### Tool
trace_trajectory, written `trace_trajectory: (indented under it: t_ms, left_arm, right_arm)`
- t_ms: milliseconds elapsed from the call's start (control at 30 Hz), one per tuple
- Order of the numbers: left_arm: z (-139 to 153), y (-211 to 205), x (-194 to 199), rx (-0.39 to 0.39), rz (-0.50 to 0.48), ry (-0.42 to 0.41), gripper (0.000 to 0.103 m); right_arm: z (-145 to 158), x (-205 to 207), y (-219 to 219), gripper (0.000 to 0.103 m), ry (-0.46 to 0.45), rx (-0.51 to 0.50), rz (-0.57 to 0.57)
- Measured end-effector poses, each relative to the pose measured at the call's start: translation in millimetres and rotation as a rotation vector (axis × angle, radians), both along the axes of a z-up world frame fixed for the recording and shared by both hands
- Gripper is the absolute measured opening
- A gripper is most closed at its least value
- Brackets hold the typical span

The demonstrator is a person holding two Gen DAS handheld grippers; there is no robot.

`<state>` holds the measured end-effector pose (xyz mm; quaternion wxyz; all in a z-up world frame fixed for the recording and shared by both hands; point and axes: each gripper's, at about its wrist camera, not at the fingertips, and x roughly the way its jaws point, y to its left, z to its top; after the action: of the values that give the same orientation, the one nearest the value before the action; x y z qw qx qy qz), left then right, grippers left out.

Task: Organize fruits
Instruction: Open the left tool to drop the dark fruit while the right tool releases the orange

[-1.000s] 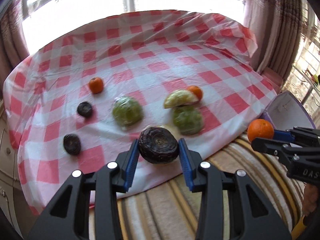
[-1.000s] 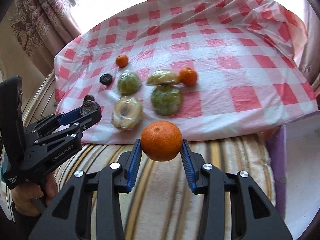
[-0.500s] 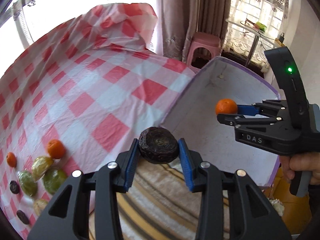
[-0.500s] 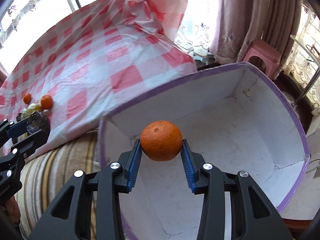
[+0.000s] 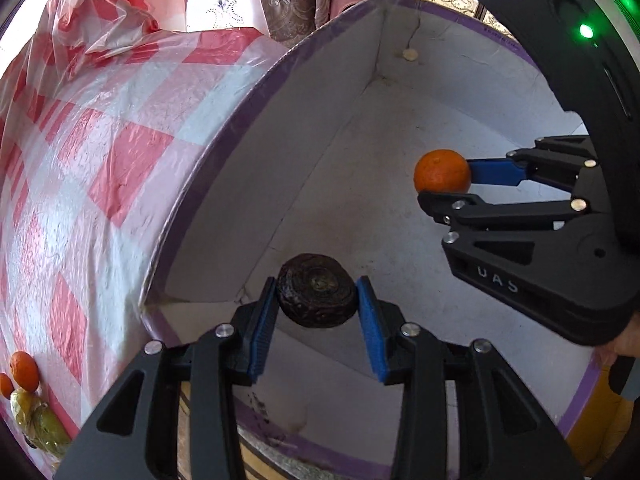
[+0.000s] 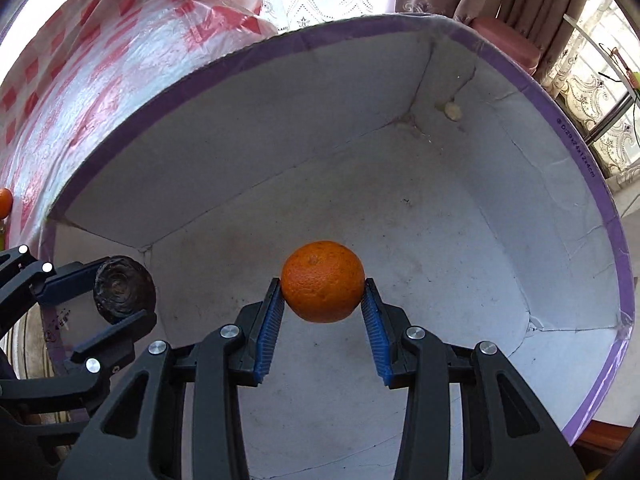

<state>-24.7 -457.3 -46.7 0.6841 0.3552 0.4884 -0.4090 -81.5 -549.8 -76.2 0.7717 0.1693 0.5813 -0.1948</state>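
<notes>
**Both claws now over the open box, each carrying a fruit**

Since the earlier frames, both claws have swung away from the checked desk and now sit above the white interior of the purple-rimmed box (image 6: 608, 216), which fills most of each view.

The left claw (image 5: 317, 298) is closed on a dark, wrinkled round fruit (image 5: 317, 290), gripped between its blue pads (image 5: 262, 332) at the fruit's sides. The fruit hangs above the box's near left corner, clear of the floor as far as can be judged. In the right wrist view the same dark fruit (image 6: 124, 290) appears at the left edge, just inside the box wall.

The right claw (image 6: 323, 296) is closed on an orange (image 6: 323, 281), held between its own blue pads (image 6: 270, 328) over the middle of the box floor. From the left wrist view, the orange (image 5: 442, 171) and right claw (image 5: 448, 184) enter from the right, well apart from the dark fruit.

The box floor is white with faint smudges and holds no fruit in view. A small pale blob (image 6: 453, 111) sticks to the far wall near a corner.

The red-and-white checked cloth (image 5: 100, 168) covers the desk to the left of the box. At the lower left edge of the left wrist view, two more oranges (image 5: 24, 372) and some greenish-yellow fruit (image 5: 38, 420) lie on the cloth.
</notes>
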Motion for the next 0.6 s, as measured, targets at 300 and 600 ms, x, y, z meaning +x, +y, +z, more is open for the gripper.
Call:
trace_trajectory:
  t_ms: [300,600]
  left_arm:
    - [-5.9,-3.9,6.1,0.015,-0.006,-0.047,0.043]
    - [8.5,2.7,0.6,-0.064,-0.005,-0.026,0.077]
  right_arm:
    - [-20.7,-0.4,-17.9,0.042,0.065,0.046,-0.025]
    - [-17.1,-1.3,-16.1,0.058,0.040,0.016,-0.053]
